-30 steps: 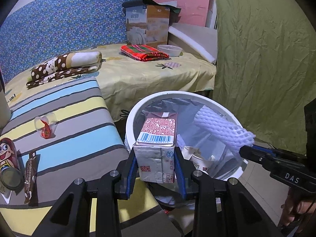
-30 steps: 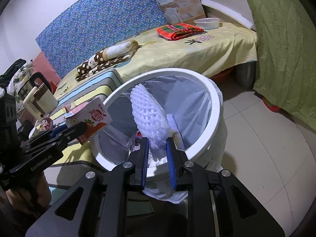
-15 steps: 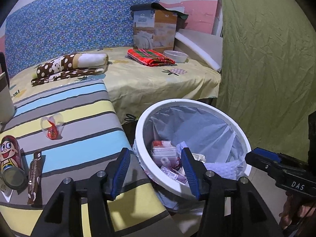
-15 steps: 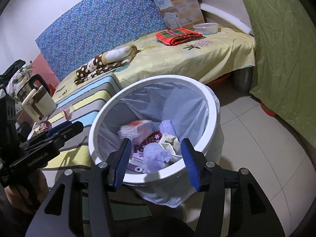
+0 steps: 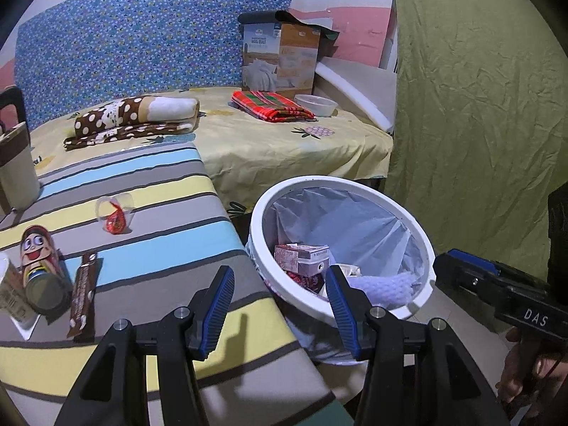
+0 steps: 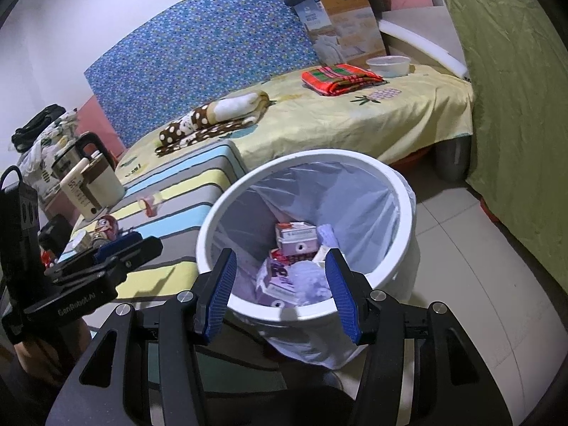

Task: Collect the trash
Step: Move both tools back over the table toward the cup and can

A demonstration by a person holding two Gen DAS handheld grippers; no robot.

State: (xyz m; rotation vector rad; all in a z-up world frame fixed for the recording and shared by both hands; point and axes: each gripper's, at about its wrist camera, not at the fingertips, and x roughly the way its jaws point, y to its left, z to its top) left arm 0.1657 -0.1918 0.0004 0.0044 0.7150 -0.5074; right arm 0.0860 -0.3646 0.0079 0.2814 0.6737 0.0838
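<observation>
White bin: cartons, perhaps foam.

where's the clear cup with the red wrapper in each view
Left wrist: cup lies on the striped cover, left of centre, left of the bin.
Right wrist: cup is small, left of centre, left of the bin.
Shared landmark: the white bin.

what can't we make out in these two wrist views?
- White plastic trash bin: bottom contents hidden, both views, under the red-and-white carton and foam.
- Brown snack wrapper: print too small, left view.
- Cartoon-face can: mostly hidden in right view behind the left tool.
</observation>
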